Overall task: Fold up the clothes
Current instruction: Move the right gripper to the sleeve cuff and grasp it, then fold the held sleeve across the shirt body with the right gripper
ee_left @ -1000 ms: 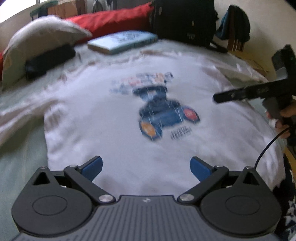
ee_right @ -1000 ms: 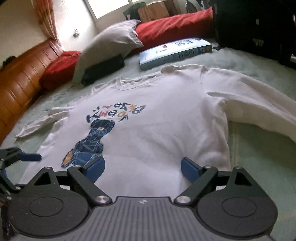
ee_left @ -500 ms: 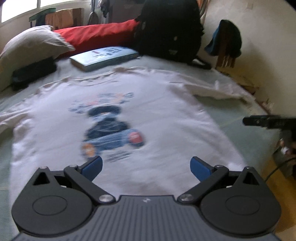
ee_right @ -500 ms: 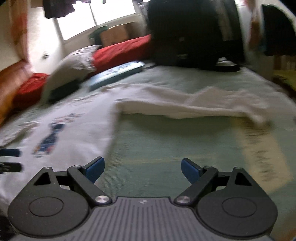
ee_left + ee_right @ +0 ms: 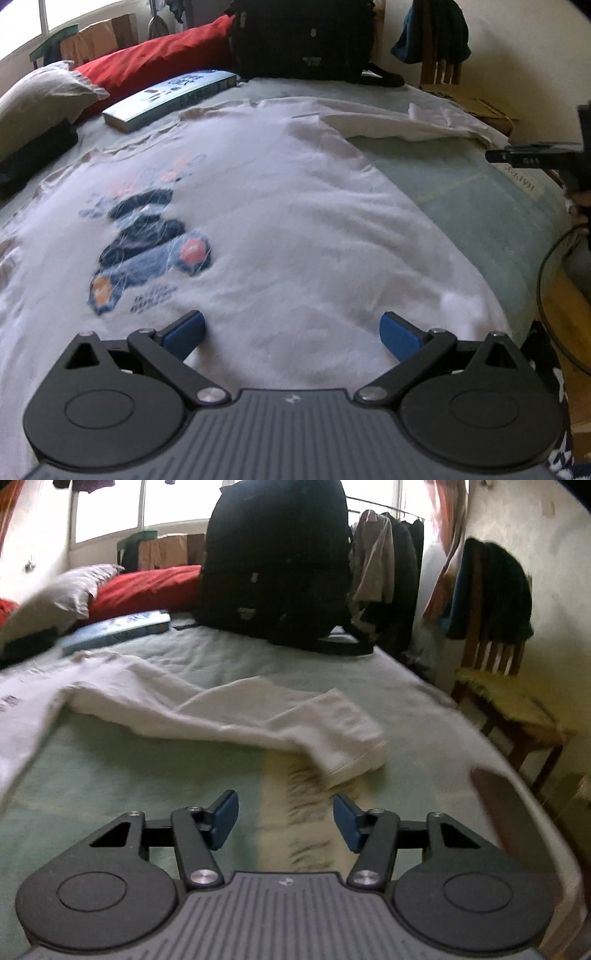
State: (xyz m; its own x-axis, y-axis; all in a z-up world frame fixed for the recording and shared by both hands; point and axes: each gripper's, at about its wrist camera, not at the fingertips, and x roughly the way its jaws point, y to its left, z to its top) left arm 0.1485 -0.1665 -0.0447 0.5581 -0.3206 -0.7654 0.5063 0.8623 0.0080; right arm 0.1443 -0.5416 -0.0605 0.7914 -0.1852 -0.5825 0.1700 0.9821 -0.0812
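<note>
A: What lies nearest the left tongs?

B: The hem of a white shirt, spread flat, print up, on a green bed. The jaws stand wide apart, above the cloth, holding nothing.

A: And the right tongs?

B: About half open, empty, over bare blanket. Just beyond lies 1 sleeve, stretched out sideways, its cuff closest.

A: How would the shirt handle?

B: I judge it light, soft and limp; it will sag and slide. Pinching the cuff or a hem corner looks best.

A: Farther back?

B: A book, pillows, then a black backpack.
</note>
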